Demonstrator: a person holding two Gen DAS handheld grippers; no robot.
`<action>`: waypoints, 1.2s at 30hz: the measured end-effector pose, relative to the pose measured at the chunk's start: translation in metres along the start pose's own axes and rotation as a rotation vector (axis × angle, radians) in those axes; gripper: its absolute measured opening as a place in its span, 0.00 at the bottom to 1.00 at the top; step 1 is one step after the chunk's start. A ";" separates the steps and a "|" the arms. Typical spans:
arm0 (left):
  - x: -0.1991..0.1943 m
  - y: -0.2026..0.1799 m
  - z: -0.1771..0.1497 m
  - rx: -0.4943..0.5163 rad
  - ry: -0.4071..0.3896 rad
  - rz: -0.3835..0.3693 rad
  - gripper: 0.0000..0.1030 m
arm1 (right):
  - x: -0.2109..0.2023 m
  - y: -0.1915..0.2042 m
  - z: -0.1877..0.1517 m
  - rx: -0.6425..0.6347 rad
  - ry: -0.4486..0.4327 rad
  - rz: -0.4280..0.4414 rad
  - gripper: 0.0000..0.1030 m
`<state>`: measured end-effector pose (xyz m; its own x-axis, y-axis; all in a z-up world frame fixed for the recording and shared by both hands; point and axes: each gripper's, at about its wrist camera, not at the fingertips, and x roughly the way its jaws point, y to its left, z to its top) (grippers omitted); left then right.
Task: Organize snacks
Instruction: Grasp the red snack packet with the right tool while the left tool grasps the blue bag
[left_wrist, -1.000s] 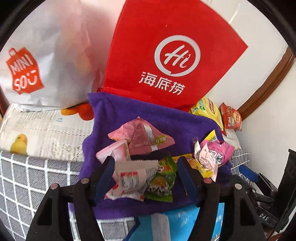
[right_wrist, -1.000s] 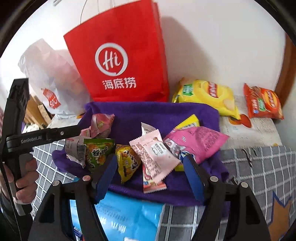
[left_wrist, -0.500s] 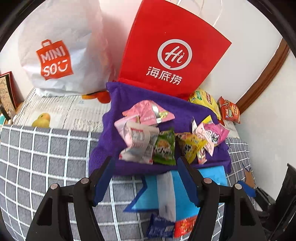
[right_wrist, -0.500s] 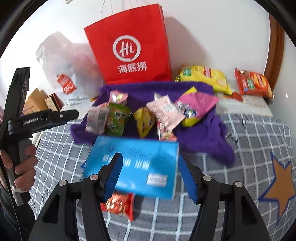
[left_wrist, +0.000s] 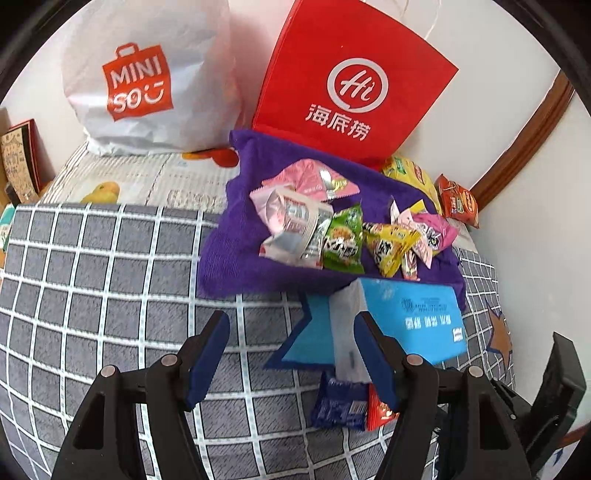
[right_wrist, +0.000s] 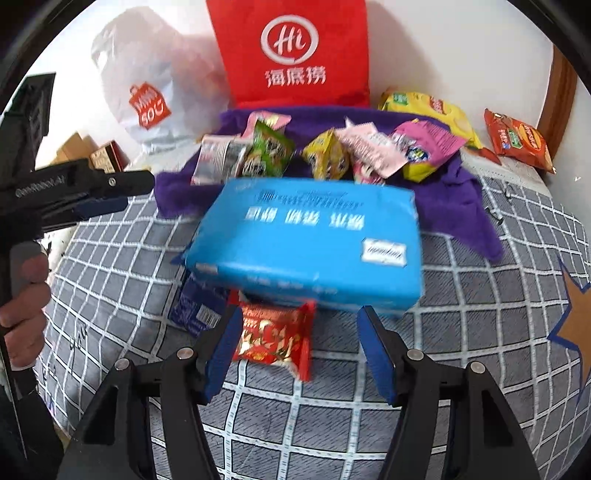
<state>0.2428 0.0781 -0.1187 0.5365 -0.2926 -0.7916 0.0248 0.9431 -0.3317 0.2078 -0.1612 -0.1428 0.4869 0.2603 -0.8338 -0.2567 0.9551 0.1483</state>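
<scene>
Both grippers, left gripper and right gripper, have pulled back from the purple cloth, jaws spread, empty

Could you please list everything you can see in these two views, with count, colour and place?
paper bag: one, red, upright against the wall at the back
plastic bag: one, white with an orange logo, left of the paper bag
cloth: one, purple, spread in front of the paper bag
small snack packets: a heap, pink, silver, green and yellow, on the cloth
blue pack: one, lying in front of the cloth
red packet: one, by the blue pack's near edge
dark blue packet: one, left of the red packet
chip bags: two, yellow and red, by the wall at right
bedspread: grey with white checks, under everything
left tool: open, empty
right tool: open, empty
</scene>
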 end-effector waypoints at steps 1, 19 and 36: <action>0.000 0.001 -0.003 -0.004 0.008 -0.009 0.66 | 0.003 0.002 -0.002 0.001 0.005 -0.003 0.63; 0.005 0.018 -0.026 -0.029 0.036 -0.024 0.66 | 0.041 0.021 -0.012 0.038 0.039 0.019 0.68; 0.012 0.008 -0.047 -0.009 0.072 -0.002 0.66 | 0.026 0.012 -0.022 0.020 0.007 0.039 0.48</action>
<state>0.2098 0.0745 -0.1545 0.4743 -0.3053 -0.8257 0.0181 0.9411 -0.3376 0.1988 -0.1459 -0.1740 0.4706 0.2967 -0.8310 -0.2584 0.9468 0.1917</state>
